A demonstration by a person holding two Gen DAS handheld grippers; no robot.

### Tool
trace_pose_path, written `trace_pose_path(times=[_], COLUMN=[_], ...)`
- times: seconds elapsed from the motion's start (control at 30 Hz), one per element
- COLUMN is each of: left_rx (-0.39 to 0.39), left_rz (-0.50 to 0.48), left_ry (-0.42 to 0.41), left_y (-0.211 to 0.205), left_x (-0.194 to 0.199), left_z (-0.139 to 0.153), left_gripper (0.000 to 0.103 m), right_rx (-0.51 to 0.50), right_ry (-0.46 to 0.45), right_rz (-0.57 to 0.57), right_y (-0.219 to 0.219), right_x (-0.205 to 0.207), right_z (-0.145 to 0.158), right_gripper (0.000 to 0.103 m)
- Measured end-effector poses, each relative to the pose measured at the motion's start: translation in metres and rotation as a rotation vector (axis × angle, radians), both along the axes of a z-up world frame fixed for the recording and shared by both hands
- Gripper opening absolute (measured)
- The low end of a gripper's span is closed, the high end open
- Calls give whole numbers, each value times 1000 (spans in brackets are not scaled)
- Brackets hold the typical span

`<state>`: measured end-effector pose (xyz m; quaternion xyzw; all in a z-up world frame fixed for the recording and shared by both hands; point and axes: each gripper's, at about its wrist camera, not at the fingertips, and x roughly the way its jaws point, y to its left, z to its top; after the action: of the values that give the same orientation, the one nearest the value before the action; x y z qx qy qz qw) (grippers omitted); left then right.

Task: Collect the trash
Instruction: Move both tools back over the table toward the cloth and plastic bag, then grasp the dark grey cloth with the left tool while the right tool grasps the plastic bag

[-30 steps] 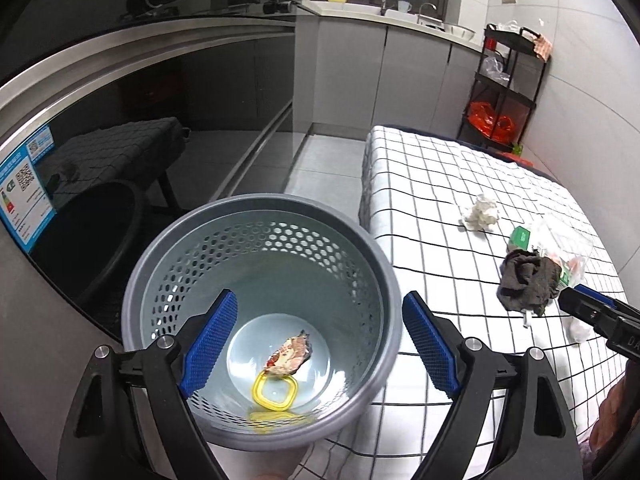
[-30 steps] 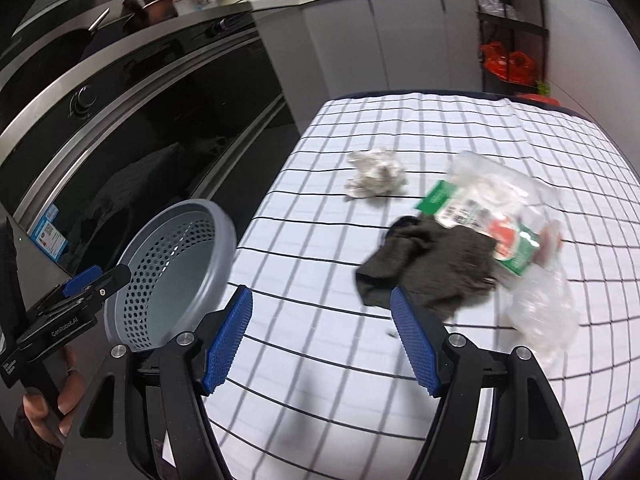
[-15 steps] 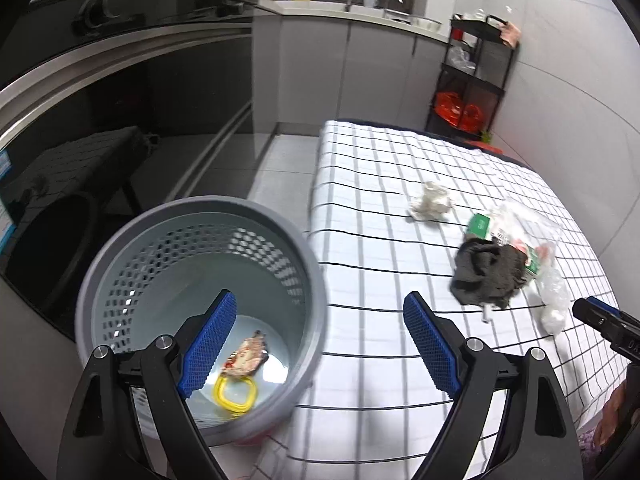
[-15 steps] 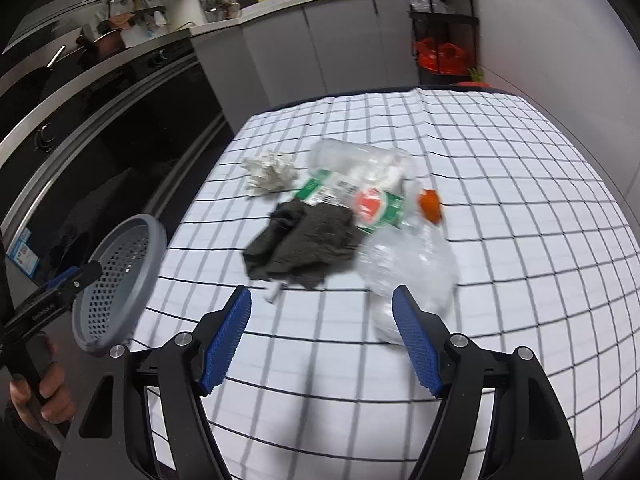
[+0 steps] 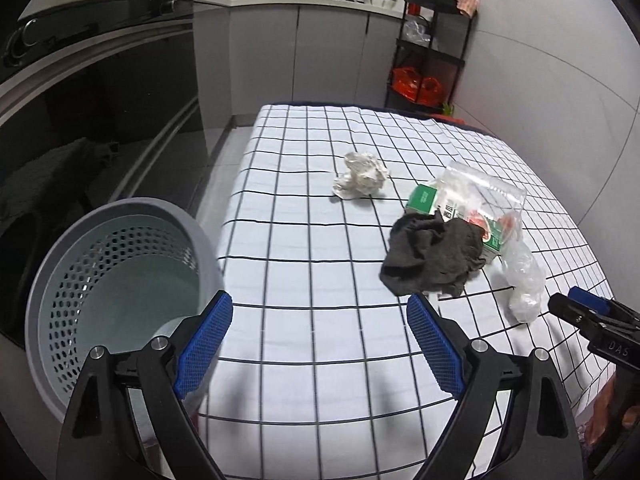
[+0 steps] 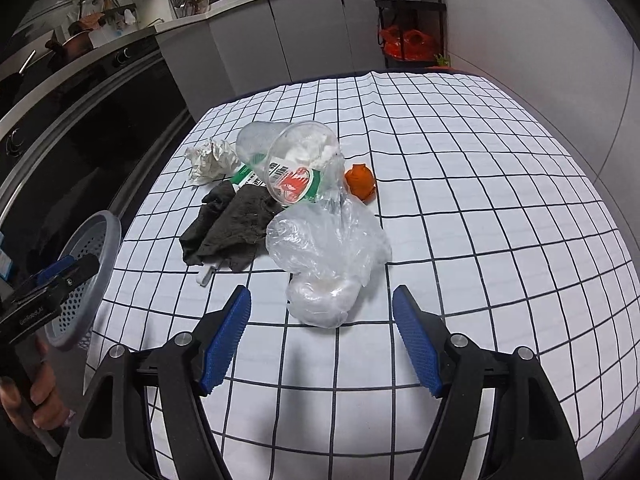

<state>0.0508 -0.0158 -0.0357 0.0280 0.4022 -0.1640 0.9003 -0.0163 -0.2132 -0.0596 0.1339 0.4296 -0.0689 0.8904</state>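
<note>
A: What lies on the checked tablecloth (image 6: 460,184)?
B: A clustered heap: dark cloth (image 6: 230,226), clear plastic bag (image 6: 328,252) touching its right side, clear cup (image 6: 288,160) with green-and-red label behind, crumpled paper (image 6: 210,158) to the left, orange scrap (image 6: 361,182) to the right.

A: State of the tongs?
B: Right gripper (image 6: 322,340) spread wide, holding nothing, bag just ahead of its tips. Left gripper (image 5: 320,338) equally wide, holding nothing, cloth (image 5: 432,258) just beyond its right finger.

A: The surroundings?
B: Grey perforated bin (image 5: 116,276) beside the table's left edge; dark oven front (image 5: 92,128) behind it; black shelf rack (image 5: 430,48) at the far wall
</note>
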Motion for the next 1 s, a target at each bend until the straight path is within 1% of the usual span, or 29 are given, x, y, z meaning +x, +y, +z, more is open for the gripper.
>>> trace_pose_path(times=[0.27, 0.43, 0.6, 0.67, 0.7, 0.73, 0.77, 0.83, 1.0], left_rx=[6, 3, 9, 13, 13, 14, 14, 11, 15], left_rz=[-24, -30, -36, -40, -42, -43, -44, -48, -63], left_ry=[17, 29, 40, 41, 41, 40, 41, 45, 42], left_y=[-21, -28, -37, -41, -42, -43, -44, -48, -60], left_x=[4, 7, 11, 12, 12, 12, 13, 15, 19], left_z=[-10, -15, -20, -22, -22, -22, -23, -25, -28], left_gripper=[90, 91, 91, 91, 91, 91, 91, 91, 91], right_rx=[-16, -3, -15, -19, -18, -9, 3, 24, 49], right_ry=[34, 66, 65, 60, 60, 60, 56, 48, 13], right_rz=[-3, -3, 3, 5, 6, 7, 5, -2, -48], right_y=[-2, -4, -1, -1, -2, -3, -5, -10, -22], right_x=[26, 42, 50, 48, 47, 46, 45, 41, 22], right_z=[-15, -28, -32, -31, -30, -30, -29, -27, -15], right_gripper=[72, 72, 71, 65, 52, 45, 44, 39, 38])
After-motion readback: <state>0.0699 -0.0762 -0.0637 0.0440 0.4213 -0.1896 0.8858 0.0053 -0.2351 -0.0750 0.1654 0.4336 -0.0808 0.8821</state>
